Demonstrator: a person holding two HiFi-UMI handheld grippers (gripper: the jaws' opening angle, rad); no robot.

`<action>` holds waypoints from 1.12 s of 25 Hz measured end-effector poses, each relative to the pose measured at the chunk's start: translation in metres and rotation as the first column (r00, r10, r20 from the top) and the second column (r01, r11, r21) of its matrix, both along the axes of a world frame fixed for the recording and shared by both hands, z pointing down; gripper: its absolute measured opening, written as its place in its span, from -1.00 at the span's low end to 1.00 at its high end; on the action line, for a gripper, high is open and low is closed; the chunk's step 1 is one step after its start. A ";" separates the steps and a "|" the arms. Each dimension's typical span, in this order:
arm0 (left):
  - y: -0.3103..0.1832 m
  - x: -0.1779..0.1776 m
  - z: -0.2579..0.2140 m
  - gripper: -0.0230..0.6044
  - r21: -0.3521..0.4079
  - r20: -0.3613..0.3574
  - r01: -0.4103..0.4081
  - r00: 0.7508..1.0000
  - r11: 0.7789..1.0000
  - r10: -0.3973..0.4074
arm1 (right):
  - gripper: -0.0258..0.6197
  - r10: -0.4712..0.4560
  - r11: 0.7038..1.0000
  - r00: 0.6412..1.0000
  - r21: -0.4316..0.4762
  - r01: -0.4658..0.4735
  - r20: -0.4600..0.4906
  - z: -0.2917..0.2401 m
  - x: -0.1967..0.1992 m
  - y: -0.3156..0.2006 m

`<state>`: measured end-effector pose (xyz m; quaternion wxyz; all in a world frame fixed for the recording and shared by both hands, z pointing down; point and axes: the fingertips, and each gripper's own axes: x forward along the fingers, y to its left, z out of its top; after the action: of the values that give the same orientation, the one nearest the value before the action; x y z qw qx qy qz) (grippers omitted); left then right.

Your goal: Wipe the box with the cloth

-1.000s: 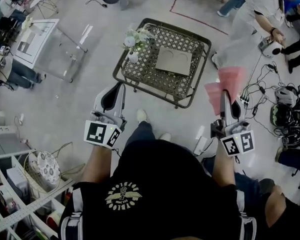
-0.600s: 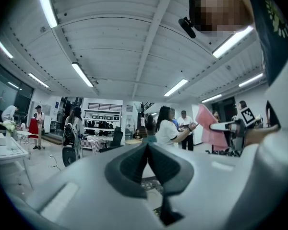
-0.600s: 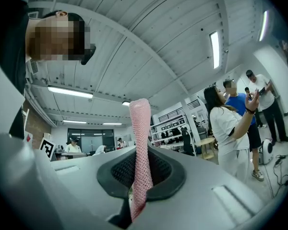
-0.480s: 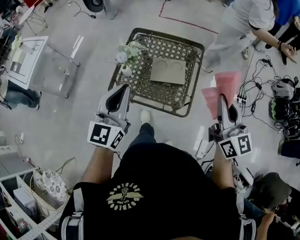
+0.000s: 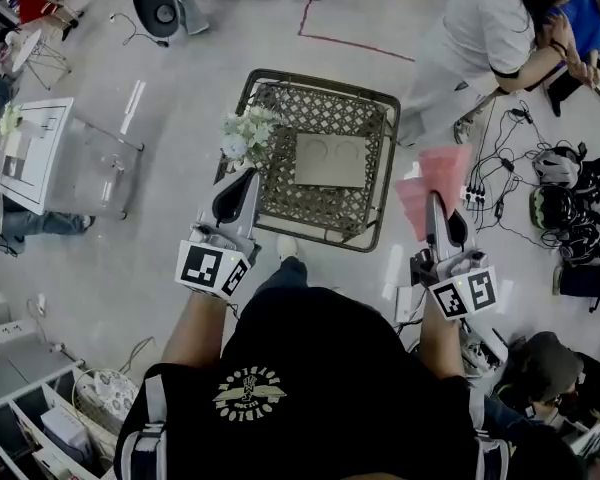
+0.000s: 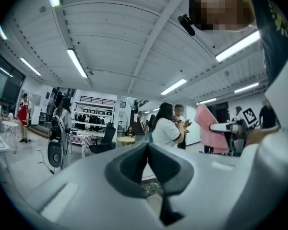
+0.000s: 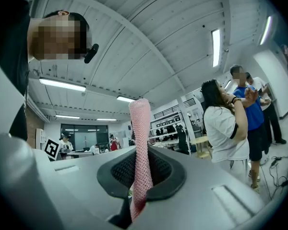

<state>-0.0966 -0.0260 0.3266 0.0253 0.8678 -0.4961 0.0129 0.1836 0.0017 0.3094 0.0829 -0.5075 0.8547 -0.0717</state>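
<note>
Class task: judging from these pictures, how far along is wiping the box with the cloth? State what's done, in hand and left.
Done: the pink cloth is clamped in the right gripper. In hand: both grippers hang short of the wicker table, the left gripper shut and empty. Left: all the wiping; the cloth is not touching the box.

My right gripper [image 7: 140, 169] has a smooth, matt, pale-grey plastic shell. Its dark pads look rubbery and finely ribbed where they press the cloth [image 7: 139, 128], a pink fabric with an open, netted weave that looks rough. My left gripper [image 6: 148, 163] shows the same matt plastic and dark matt pads. The box [image 5: 331, 160] looks like dull, smooth, greyish cardboard. The surface [image 5: 320, 206] is a dark woven lattice in a dark, metal-looking frame. The floor [image 5: 180, 218] is pale, smooth and faintly glossy.
</note>
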 end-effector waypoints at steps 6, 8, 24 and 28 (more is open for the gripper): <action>-0.051 -0.012 0.007 -0.93 -0.008 -0.019 -0.044 0.999 0.999 0.044 | -0.87 0.020 0.999 1.000 -0.043 -0.021 -0.013 0.010 -0.028 -0.042; -0.064 -0.016 0.013 -0.93 -0.018 -0.021 -0.056 0.998 0.998 0.055 | -0.87 0.022 0.998 1.000 -0.059 -0.022 -0.009 0.014 -0.039 -0.056; -0.136 -0.050 0.063 -0.93 -0.139 -0.049 -0.051 0.998 0.989 0.044 | -0.87 -0.081 0.964 0.995 -0.259 0.066 -0.050 0.120 -0.109 -0.173; -0.142 -0.053 0.075 -0.93 -0.165 -0.044 0.000 0.999 0.986 -0.008 | -0.87 -0.130 0.942 0.989 -0.318 0.102 -0.068 0.167 -0.114 -0.196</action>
<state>-0.1497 -0.1681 0.4016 0.1078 0.8618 -0.4944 0.0345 0.0698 -0.1941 0.4764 -0.0410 -0.4658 0.8635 -0.1890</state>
